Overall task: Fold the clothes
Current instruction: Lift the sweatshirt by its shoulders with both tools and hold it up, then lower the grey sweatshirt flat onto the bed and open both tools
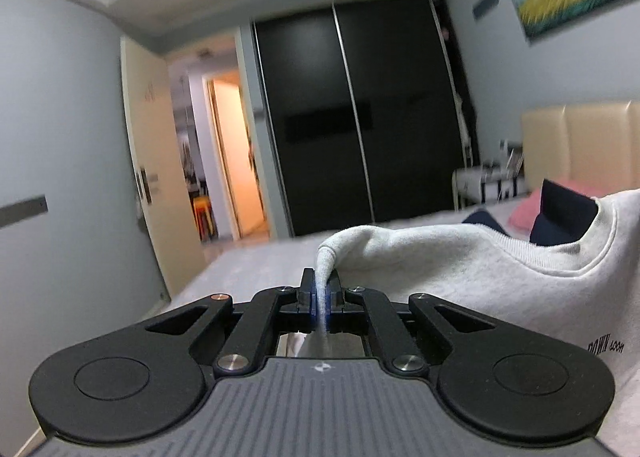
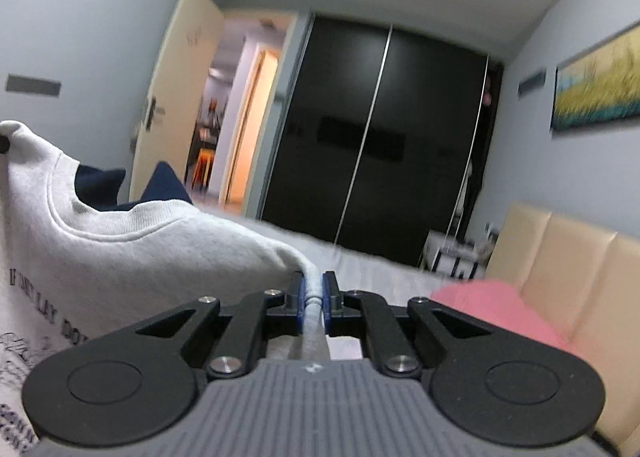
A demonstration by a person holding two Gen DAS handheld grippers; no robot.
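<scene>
A light grey sweatshirt [image 1: 460, 269] with dark printed lettering hangs between the two grippers, held up above the bed, collar opening upward. My left gripper [image 1: 321, 289] is shut on one shoulder of it, the cloth pinched between the blue pads. My right gripper [image 2: 314, 293] is shut on the other shoulder of the sweatshirt [image 2: 152, 253], which stretches off to the left in the right wrist view. The garment's lower part is out of view.
A grey bed surface [image 1: 256, 269] lies below, with a pink pillow [image 2: 496, 309], dark blue clothing [image 1: 560, 217] and a beige padded headboard [image 2: 560, 269]. Black sliding wardrobe doors [image 1: 352, 117] stand ahead, an open door [image 1: 152, 161] at left, a small white table [image 1: 484, 181] beside the bed.
</scene>
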